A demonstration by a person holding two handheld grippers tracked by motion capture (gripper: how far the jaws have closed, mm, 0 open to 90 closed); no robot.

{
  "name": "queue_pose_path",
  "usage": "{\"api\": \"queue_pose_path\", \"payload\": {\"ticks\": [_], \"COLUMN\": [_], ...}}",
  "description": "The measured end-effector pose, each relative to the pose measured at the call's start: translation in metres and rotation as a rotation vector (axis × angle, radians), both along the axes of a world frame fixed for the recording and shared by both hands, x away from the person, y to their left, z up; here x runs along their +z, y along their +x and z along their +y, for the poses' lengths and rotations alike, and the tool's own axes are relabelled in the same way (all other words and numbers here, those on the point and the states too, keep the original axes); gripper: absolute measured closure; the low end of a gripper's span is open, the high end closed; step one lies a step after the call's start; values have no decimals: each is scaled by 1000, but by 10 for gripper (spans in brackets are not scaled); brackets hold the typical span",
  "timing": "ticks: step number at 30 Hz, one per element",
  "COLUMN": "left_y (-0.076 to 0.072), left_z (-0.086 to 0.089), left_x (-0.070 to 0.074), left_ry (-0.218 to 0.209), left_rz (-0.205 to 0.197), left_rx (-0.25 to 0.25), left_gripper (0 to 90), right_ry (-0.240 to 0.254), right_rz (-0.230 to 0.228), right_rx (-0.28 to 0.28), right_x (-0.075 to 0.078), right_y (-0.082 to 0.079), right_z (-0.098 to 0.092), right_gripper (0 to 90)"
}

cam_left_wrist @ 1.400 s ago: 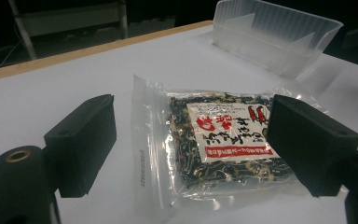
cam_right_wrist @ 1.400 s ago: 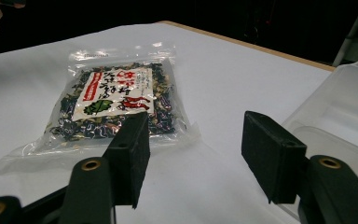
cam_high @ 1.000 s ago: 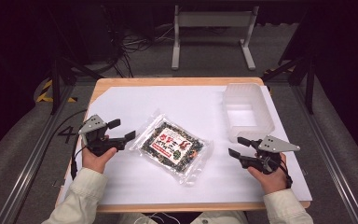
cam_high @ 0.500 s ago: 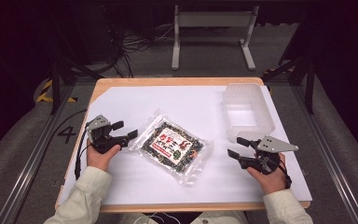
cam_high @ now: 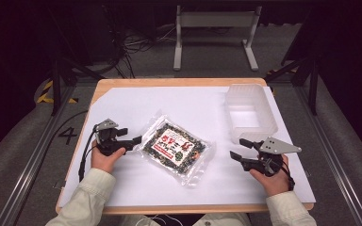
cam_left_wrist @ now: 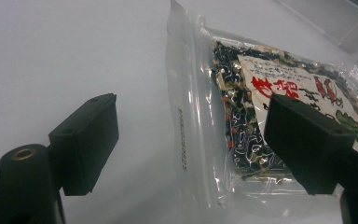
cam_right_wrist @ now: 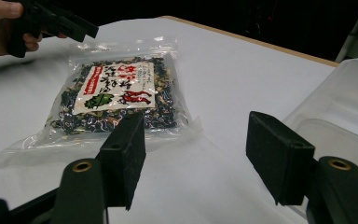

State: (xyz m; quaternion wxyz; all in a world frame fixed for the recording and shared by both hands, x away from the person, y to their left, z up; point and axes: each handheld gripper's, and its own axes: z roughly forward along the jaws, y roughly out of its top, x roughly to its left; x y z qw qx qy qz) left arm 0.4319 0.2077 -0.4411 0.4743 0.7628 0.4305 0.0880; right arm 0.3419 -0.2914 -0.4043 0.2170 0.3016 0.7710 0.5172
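Observation:
A clear sealed bag of dark dried food with a white and red label [cam_high: 175, 146] lies flat in the middle of the white table [cam_high: 169, 106]. My left gripper [cam_high: 131, 137] is open at the bag's left edge, its jaws straddling the clear sealed border [cam_left_wrist: 191, 130]. My right gripper [cam_high: 239, 148] stands open to the right of the bag [cam_right_wrist: 116, 95], a short way from it, with nothing between its jaws [cam_right_wrist: 193, 154]. An empty translucent plastic tub [cam_high: 249, 113] stands at the back right, just beyond the right gripper.
The tub's rim [cam_right_wrist: 340, 102] is close on the right of my right gripper. The other hand and its gripper [cam_right_wrist: 42, 21] are at the bag's far end in the right gripper view. A wooden table edge [cam_high: 179, 82] runs along the back.
My left gripper has moved right, up to the bag's left edge. The right gripper has barely shifted. The bag lies where it was.

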Motion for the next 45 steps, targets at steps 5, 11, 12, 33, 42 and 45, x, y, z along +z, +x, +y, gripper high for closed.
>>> {"api": "queue_pose_path", "payload": {"ticks": [5,11,12,33,42,45], "left_y": [0,1,1,-1,-4,-5], "left_z": [-5,-9,-9,-12,-14,-14], "left_x": [-3,-8,-8,-7,-3,-2], "left_ry": [36,56,63,68,106,101], "left_rz": [27,78,86,191,196,204], "left_rx": [-23,-43,-47,-99,-90,-92], "left_gripper": [215,254,259,536,646,707], "right_ry": [-2,-6,-7,-23,-24,-26], "right_rz": [0,0,-1,-3,-6,-8], "right_rx": [2,3,4,11,13,13], "right_x": [-1,-1,-1,-1,-2,-1], "right_y": [0,1,0,0,0,0], "right_z": [0,1,1,3,4,5], "right_gripper": [374,369,369,361,359,358]}}
